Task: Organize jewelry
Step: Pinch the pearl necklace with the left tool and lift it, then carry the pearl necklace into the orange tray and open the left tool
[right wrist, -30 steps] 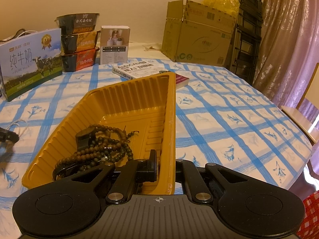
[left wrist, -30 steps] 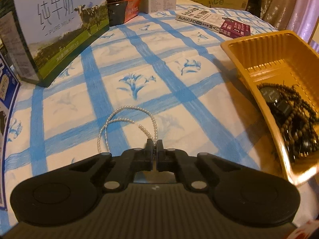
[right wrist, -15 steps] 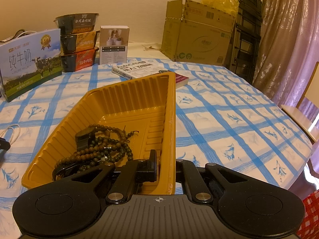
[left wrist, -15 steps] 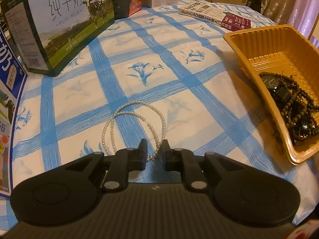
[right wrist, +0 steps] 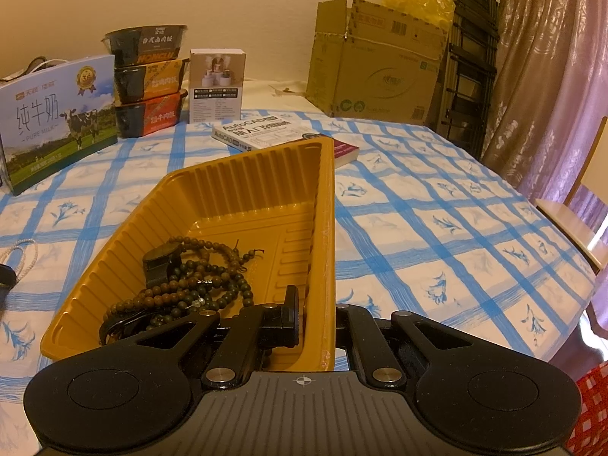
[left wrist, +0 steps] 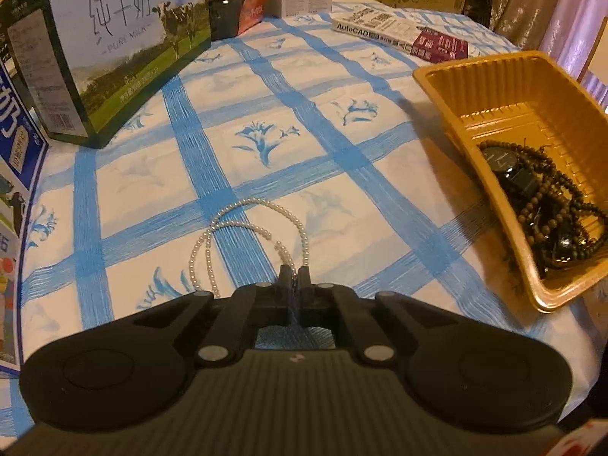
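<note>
A white pearl necklace [left wrist: 258,224] lies looped on the blue-checked tablecloth. My left gripper [left wrist: 293,275] has its jaws closing tight on the loop's near strands, and pearls show between the tips. To the right stands a gold plastic tray [left wrist: 448,114] with dark wooden bead strings and a black watch [left wrist: 551,209] piled at its near end. In the right wrist view my right gripper [right wrist: 315,311] is shut on the right wall of the tray [right wrist: 326,228], one finger inside beside the beads [right wrist: 190,277]. The necklace [right wrist: 19,250] shows at the far left.
A milk carton box [left wrist: 114,49] stands at the back left and a blue carton [left wrist: 15,190] at the left edge. An AutoCAD book [left wrist: 395,30] lies behind the tray. Stacked noodle bowls [right wrist: 148,87], a small white box [right wrist: 216,83] and a cardboard box [right wrist: 380,64] line the far side.
My left gripper opened over the necklace's near strands, then shut on them. The right gripper and the tray have not moved.
</note>
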Motion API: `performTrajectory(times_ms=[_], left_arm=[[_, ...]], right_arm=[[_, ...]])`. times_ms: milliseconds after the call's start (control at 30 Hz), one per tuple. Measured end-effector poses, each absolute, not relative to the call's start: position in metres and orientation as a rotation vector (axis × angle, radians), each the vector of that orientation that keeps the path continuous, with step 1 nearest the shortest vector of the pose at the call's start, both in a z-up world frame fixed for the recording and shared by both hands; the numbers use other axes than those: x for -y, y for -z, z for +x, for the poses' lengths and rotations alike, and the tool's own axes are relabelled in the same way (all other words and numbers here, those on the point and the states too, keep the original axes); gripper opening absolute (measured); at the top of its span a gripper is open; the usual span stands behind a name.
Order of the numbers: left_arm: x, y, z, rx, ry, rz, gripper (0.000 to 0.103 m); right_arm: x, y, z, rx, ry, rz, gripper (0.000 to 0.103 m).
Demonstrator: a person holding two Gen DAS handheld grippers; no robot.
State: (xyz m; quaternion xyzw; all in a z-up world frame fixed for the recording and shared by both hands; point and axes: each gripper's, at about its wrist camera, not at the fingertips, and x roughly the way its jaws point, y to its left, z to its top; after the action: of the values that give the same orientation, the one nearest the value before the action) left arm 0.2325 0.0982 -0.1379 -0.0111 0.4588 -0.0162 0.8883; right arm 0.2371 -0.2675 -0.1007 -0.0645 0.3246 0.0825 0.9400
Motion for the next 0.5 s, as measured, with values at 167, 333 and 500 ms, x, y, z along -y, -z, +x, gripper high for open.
performTrajectory(times_ms=[167,333,500], left_arm=[[-0.101,0.120,0.223,-0.917,0.025,-0.042,0.001],[-0.102,0.100,0.214,-0.873,0.023,-0.044,0.001],[-0.103,0.076,0.207,-0.819,0.024,-0.052,0.001]], right_arm=[[0.267,0.101,0.237,-0.663,-0.168,-0.131,0.006],[0.267,0.100,0.237,-0.663,-0.169,-0.132,0.006],[0.269,0.102,0.237,-0.663,-0.167,-0.131,0.006]])
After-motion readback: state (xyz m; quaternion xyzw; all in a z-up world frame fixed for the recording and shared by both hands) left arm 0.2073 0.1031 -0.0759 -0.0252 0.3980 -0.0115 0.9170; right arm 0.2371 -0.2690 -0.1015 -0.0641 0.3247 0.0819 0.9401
